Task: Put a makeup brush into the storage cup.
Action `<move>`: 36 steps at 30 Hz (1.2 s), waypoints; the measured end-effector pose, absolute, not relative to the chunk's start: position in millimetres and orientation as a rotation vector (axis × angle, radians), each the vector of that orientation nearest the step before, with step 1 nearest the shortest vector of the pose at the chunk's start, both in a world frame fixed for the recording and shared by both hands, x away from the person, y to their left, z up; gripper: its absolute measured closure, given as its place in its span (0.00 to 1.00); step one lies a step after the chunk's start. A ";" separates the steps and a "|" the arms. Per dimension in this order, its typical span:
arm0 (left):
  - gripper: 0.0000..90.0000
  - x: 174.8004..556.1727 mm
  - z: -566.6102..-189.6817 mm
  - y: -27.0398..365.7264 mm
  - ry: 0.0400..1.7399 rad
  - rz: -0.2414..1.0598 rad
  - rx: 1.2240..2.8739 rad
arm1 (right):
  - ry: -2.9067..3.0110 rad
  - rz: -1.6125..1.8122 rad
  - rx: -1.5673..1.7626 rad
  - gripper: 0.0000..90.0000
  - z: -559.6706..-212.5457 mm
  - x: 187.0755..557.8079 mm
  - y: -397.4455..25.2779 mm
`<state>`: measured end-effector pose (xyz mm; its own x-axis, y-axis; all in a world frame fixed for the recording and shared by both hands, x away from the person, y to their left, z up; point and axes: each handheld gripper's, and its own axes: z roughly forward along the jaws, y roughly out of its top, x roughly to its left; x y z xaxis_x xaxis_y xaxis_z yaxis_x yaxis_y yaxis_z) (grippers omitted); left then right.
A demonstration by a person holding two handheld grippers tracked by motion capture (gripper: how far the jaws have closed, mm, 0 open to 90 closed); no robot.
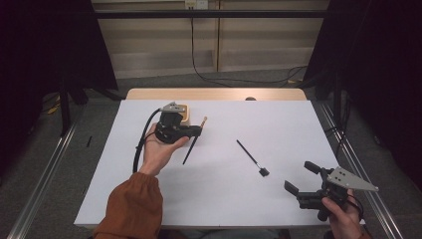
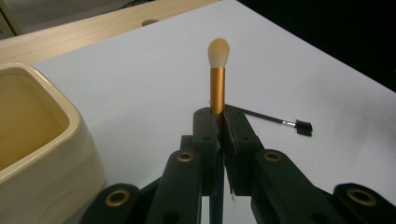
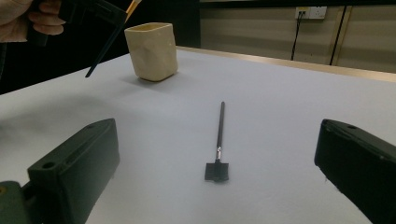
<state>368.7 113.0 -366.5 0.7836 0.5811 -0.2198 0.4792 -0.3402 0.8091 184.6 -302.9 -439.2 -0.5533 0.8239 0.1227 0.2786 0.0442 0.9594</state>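
Left of centre in the high view, the left gripper [image 1: 195,130] is clamped on a makeup brush [image 1: 193,144] with a gold ferrule, gripping it just below the ferrule, its dark handle slanting down above the white table [image 1: 224,199]. In the left gripper view the brush's pale tuft [image 2: 218,50] stands above the closed jaws. The cream ceramic cup [image 1: 185,115] sits just beside that gripper, partly hidden behind it. A small black flat-headed brush [image 1: 252,158] lies alone mid-table, well apart from the cup. At lower right, the right gripper [image 1: 301,178] hovers with jaws spread wide, holding nothing.
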 end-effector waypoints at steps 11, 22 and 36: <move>0.94 360.5 -360.4 123.3 0.791 0.167 1.852 | 1.857 1.531 1.106 0.00 -439.2 184.5 -303.1; 0.94 348.8 -350.3 131.2 0.716 0.213 1.759 | 1.855 1.532 1.106 0.00 -439.0 184.2 -303.1; 0.94 349.8 -341.1 143.4 0.721 0.245 1.720 | 1.853 1.534 1.107 0.00 -439.0 184.1 -303.3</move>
<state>349.8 143.4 -341.1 0.7862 0.5815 -0.2092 0.3332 -0.1138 0.9360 184.1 -303.3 -439.0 -0.5520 0.8246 0.1241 0.2758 0.0400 0.9604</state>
